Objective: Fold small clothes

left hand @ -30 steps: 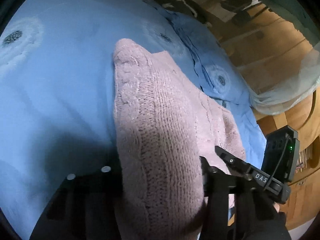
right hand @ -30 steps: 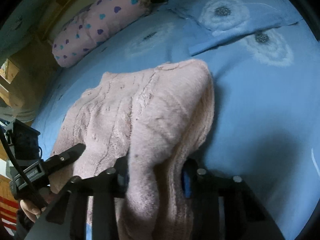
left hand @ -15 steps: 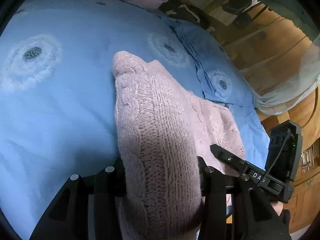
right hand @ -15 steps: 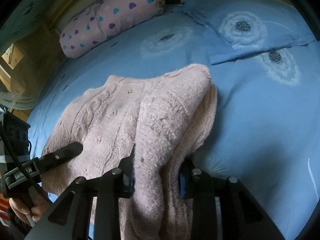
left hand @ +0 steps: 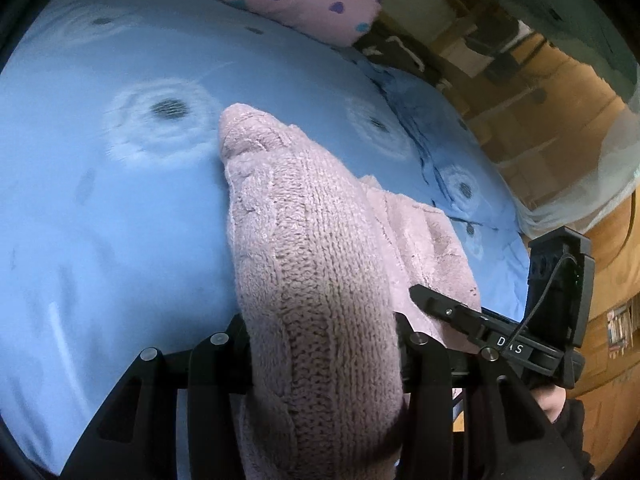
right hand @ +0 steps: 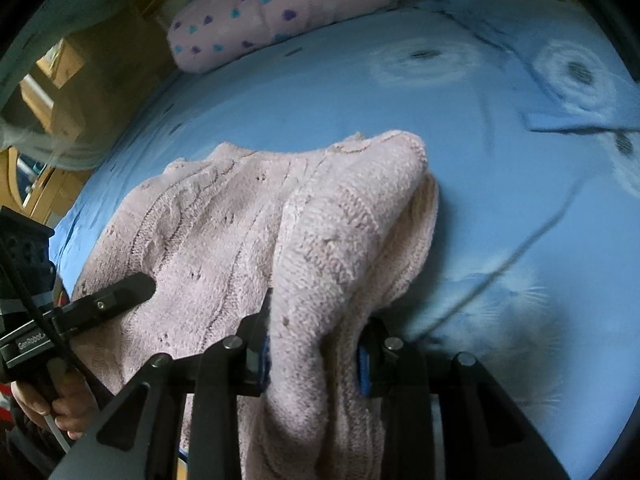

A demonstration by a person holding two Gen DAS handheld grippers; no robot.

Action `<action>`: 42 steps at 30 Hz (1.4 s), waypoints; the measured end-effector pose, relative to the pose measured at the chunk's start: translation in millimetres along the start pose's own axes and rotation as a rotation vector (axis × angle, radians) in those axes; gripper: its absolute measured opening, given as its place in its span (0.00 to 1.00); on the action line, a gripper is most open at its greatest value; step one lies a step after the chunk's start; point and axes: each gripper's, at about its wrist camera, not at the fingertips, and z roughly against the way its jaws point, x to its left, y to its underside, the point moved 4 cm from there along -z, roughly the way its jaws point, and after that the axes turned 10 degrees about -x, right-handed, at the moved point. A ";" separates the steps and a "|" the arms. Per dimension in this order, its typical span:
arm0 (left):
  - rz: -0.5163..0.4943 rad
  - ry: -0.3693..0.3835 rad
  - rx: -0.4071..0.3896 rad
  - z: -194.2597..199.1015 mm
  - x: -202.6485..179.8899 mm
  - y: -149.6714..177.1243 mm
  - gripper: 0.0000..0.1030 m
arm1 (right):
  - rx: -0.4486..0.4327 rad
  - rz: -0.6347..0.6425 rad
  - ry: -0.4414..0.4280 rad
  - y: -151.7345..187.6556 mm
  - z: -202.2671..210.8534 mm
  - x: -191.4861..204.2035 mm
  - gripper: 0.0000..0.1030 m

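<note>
Sweater (left hand: pixel 320 280), stretched lengthwise between them, is clamped by left hand-held gripper (left hand: pixel 324 356) and right hand-held gripper (right hand: pixel 314 350).

Dim, soft light; fisheye-warped, blurred edges

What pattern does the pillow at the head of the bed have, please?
Pale pink pillow with small purple and teal hearts, clearest in the right wrist view.

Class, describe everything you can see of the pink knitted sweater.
The pink sweater is soft, chunky knit with cable ribs and small eyelets. It is doubled over, bunched thick, and lies across the blue bedspread. The left gripper and right gripper each clamp a fold of its near edge.
</note>
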 end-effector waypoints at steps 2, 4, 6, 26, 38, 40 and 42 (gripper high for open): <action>0.036 -0.008 0.008 8.1 12.2 1.0 0.24 | 0.010 0.013 -0.014 0.8 -5.2 11.0 0.32; 0.066 -0.016 0.025 14.5 20.7 3.4 0.25 | 0.027 0.028 -0.024 3.5 -10.6 23.9 0.32; 0.089 -0.044 0.052 17.3 29.0 6.6 0.28 | 0.038 0.061 -0.019 7.4 -14.3 36.7 0.33; -0.144 -0.173 -0.018 22.2 24.6 -9.0 0.15 | 0.007 -0.175 0.015 -3.7 -31.7 -16.1 0.92; 0.215 0.043 0.167 -8.9 80.9 -39.2 0.68 | 0.027 -0.272 -0.171 -25.4 -67.4 -27.0 0.91; 0.241 0.036 0.191 -27.2 85.0 -28.8 0.74 | 0.027 -0.261 -0.156 -30.7 -75.0 -22.4 0.91; 0.198 0.070 0.181 -29.3 69.4 -30.5 0.75 | 0.039 -0.218 -0.133 -36.5 -83.7 -14.7 0.91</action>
